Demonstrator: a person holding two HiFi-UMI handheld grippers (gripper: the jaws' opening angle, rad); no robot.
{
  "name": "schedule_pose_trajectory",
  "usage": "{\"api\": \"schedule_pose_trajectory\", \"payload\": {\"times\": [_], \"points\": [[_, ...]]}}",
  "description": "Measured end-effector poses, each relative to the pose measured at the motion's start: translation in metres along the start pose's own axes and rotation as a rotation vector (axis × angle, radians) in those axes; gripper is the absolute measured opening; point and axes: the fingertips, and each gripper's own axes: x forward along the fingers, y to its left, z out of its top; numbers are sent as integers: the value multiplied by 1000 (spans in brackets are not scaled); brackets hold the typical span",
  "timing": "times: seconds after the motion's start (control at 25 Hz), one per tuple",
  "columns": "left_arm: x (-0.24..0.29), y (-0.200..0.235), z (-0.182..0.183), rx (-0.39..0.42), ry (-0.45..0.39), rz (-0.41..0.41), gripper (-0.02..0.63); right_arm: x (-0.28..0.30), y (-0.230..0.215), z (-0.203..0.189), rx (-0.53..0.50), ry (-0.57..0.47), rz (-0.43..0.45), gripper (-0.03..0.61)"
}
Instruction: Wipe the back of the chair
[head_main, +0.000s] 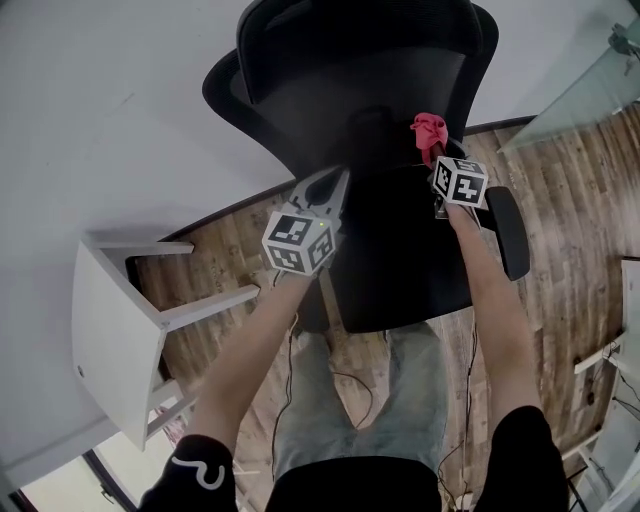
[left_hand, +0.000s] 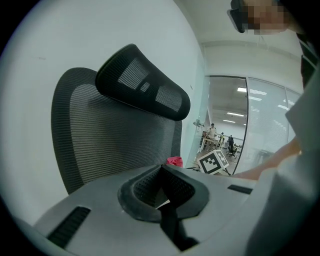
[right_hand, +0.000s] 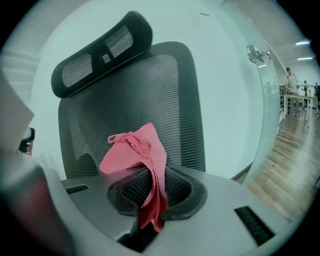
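Note:
A black office chair faces me with its mesh back (head_main: 360, 90) against the white wall, its headrest (head_main: 300, 30) above and its seat (head_main: 400, 260) below. The right gripper (head_main: 432, 150) is shut on a pink cloth (head_main: 428, 130), held close in front of the lower right part of the back. In the right gripper view the cloth (right_hand: 137, 152) droops over the jaws before the mesh back (right_hand: 150, 90). My left gripper (head_main: 335, 180) is shut with nothing in it, in front of the lower back, left of the cloth. The left gripper view shows the back (left_hand: 110, 140), the headrest (left_hand: 145, 90) and the cloth (left_hand: 174, 161).
A white stool (head_main: 110, 340) lies on its side on the wooden floor at my left. The chair's right armrest (head_main: 510, 230) sticks out beside my right forearm. A glass partition (head_main: 580, 90) stands to the right. Thin cables (head_main: 350, 390) trail on the floor by my legs.

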Motion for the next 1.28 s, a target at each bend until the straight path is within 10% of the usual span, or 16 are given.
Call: {"api": "schedule_pose_trajectory", "payload": {"times": [0.48, 1.28], "points": [[-3, -45, 39, 15, 5, 69, 25, -61, -61, 28, 117, 21, 37, 71], [-299, -190, 112, 36, -210, 157, 26, -405, 126, 121, -138, -157, 259, 69]]}}
